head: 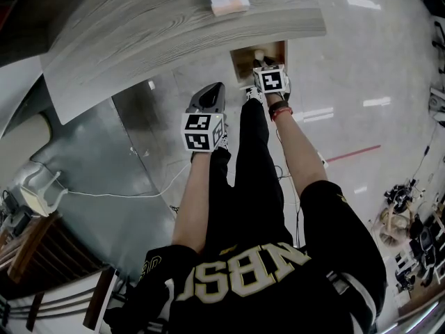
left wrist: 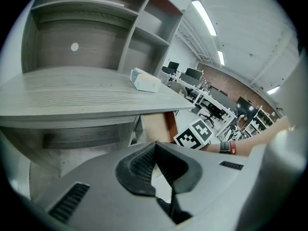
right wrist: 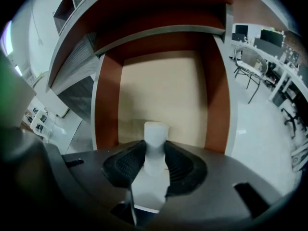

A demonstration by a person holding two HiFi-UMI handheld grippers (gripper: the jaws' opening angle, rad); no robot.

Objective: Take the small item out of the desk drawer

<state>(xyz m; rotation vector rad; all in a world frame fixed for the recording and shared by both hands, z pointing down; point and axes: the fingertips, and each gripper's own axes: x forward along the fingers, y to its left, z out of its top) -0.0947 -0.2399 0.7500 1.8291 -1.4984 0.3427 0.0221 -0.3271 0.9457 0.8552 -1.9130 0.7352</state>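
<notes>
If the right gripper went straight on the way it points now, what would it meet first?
Probably the drawer bottom, just beyond the small white item that the right gripper grips.

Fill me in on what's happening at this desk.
A person holds a gripper in each hand. The right gripper reaches into the open drawer under the desk, jaws closed on a small white item that stands inside. The left gripper hangs nearby, shut and empty. The item is not out yet.

Desktop (head: 174, 40) close above drawer (head: 245, 65)
</notes>
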